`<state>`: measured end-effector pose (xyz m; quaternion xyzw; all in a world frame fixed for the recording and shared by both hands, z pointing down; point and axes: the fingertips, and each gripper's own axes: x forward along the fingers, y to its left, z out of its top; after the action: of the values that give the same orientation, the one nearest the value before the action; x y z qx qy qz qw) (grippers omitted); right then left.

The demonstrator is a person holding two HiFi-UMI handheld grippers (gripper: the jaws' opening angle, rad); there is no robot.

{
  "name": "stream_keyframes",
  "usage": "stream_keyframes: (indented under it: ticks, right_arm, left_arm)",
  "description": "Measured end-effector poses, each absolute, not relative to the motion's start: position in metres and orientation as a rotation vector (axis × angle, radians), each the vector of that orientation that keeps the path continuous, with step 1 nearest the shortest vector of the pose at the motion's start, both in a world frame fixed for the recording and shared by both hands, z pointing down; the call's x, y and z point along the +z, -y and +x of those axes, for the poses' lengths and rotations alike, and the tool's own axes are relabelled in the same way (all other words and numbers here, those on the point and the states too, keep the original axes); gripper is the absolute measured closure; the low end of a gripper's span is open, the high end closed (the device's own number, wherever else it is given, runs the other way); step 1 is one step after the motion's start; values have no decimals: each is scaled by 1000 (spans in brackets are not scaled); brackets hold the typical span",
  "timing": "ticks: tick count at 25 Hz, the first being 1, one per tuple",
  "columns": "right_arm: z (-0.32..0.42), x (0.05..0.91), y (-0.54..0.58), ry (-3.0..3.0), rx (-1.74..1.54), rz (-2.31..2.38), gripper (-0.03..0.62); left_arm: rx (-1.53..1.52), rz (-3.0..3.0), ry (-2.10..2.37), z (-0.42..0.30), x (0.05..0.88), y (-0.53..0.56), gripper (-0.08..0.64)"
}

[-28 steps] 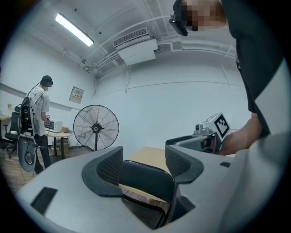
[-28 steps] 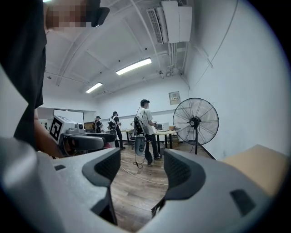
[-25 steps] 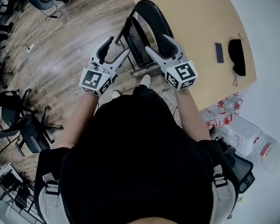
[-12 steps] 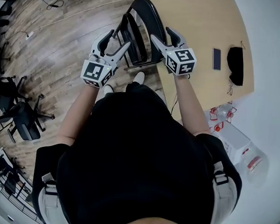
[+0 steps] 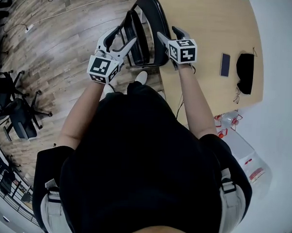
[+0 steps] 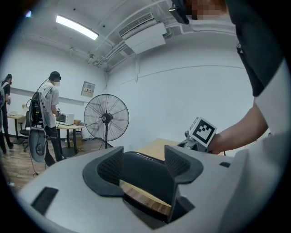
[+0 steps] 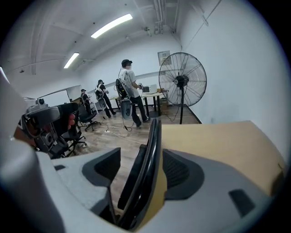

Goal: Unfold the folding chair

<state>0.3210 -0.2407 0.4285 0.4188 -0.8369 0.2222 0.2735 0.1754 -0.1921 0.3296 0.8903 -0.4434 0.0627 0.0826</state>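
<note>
- The left gripper [image 5: 121,41] has its jaws spread. In the left gripper view [image 6: 143,159] a black panel of the folding chair [image 6: 145,170] fills the gap between the pads. Whether the pads press on it cannot be told.
- The right gripper [image 5: 169,34] is also spread. In the right gripper view [image 7: 143,168] the chair's thin black edge [image 7: 148,154] runs upright between the jaws, and there is room on both sides of it.
- In the head view the chair [image 5: 141,34] stands folded and upright in front of the person, one gripper on each flank. Its curved top rim points away from the person.
- The person's white shoes [image 5: 140,79] are just behind the chair's base.
- On the right, the chair stands just beside the rounded edge of a tan table [image 5: 206,25], so that side is tight. A phone [image 5: 225,64] and a black item [image 5: 245,67] lie well apart from the chair, near the table's far edge by the wall.
- On the left, wooden floor [image 5: 57,43] lies open beside the chair. A thin cable [image 5: 54,12] crosses it farther out.
- Black office chairs [image 5: 19,116] stand well to the left, apart from the work.
- Beyond the table a standing fan [image 7: 182,82] and a person [image 7: 129,91] are far across the room.
</note>
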Motion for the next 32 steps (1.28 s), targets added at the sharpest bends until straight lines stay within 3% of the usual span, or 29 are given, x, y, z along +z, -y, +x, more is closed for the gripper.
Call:
stream_keyframes:
  ticks: [16,18,22,32]
  right_arm:
    - [328,504,250,1991,861,937,315]
    - [323,507,253,1981,882,898,339]
    - [315,509,246,1962,950,828,473]
    - [316,514,243,1860,1039,814,502]
  left_arm:
    - [228,2544,1326,183,383,234,290]
    - [230,2533,1325,183,385,235,290]
    - [238,2516,1327,182,390,235,290]
    - [242,2501,1337,168,391,227,290]
